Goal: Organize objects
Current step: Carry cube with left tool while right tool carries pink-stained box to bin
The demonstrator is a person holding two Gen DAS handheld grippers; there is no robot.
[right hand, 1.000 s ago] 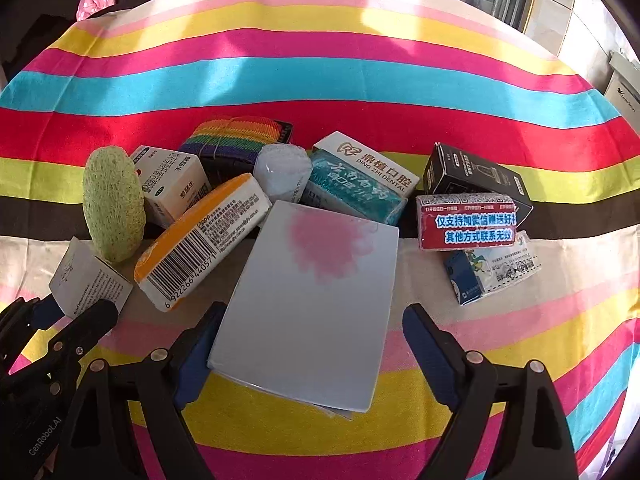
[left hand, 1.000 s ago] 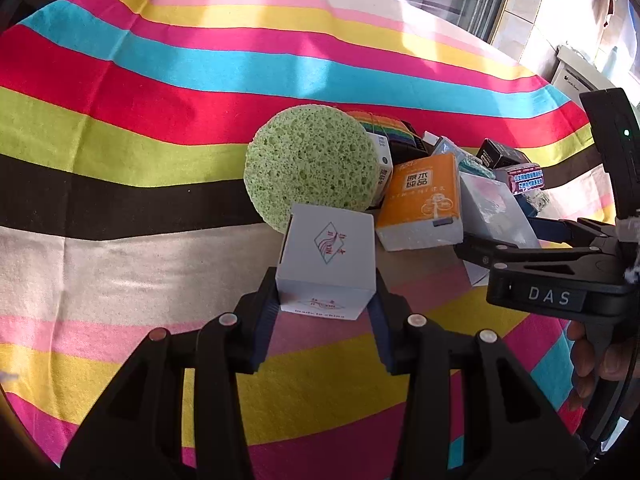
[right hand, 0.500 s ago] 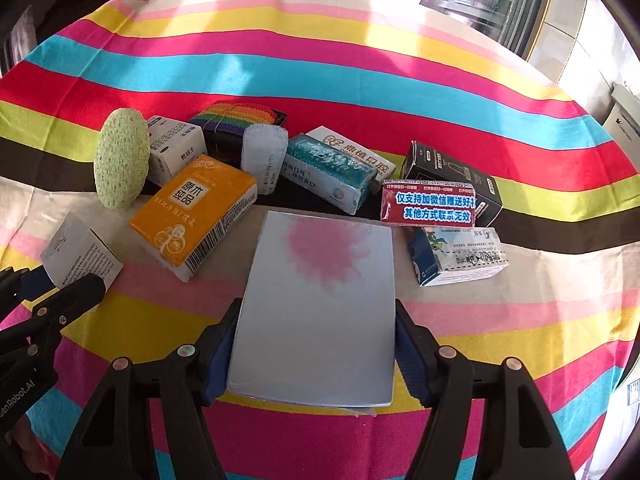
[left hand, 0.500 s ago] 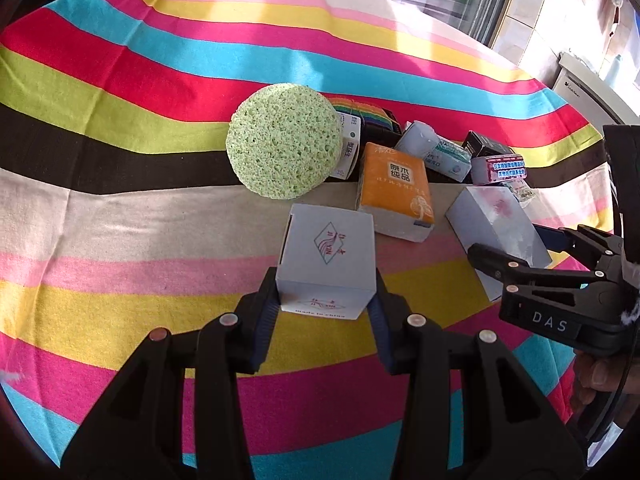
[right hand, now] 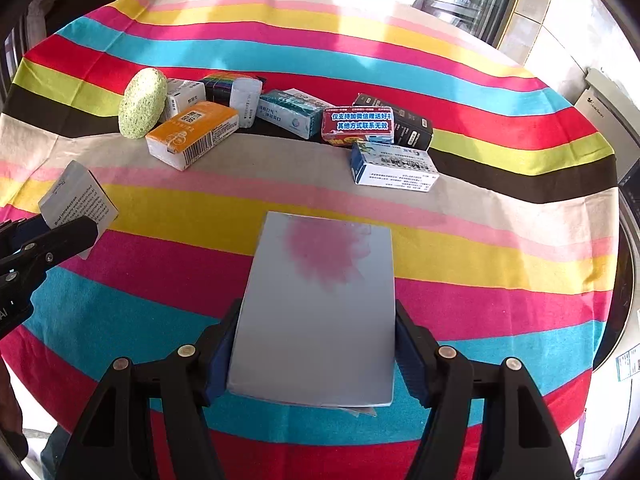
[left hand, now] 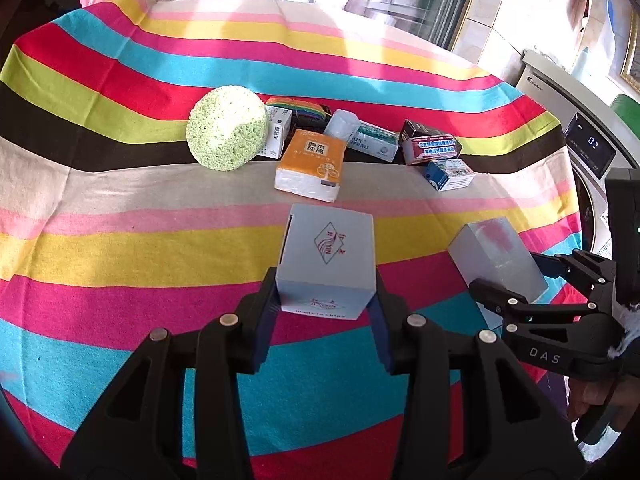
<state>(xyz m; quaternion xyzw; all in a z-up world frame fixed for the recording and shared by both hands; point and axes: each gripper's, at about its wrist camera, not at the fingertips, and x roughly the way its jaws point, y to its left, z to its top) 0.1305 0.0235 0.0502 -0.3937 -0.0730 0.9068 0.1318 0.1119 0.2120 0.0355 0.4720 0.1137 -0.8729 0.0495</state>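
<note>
Striped, brightly coloured cloth (left hand: 120,208) covers the table. At left, the left gripper (left hand: 324,312) clamps a small white cardboard box (left hand: 328,256); at right, the right gripper (right hand: 316,356) has just closed on a flat grey box with a pink blotch (right hand: 320,304), gripped by its side edges, probably light and crushable.

My tablecloth (left hand: 120,216) is all stripes: pink, yellow, cyan, red, lime, black, beige. The sponge (left hand: 226,128) is pale green, the tissue pack (left hand: 310,164) orange and white, the small box (left hand: 326,256) grey-white with a diamond logo, the flat box (right hand: 320,304) grey with a pink blotch.
</note>
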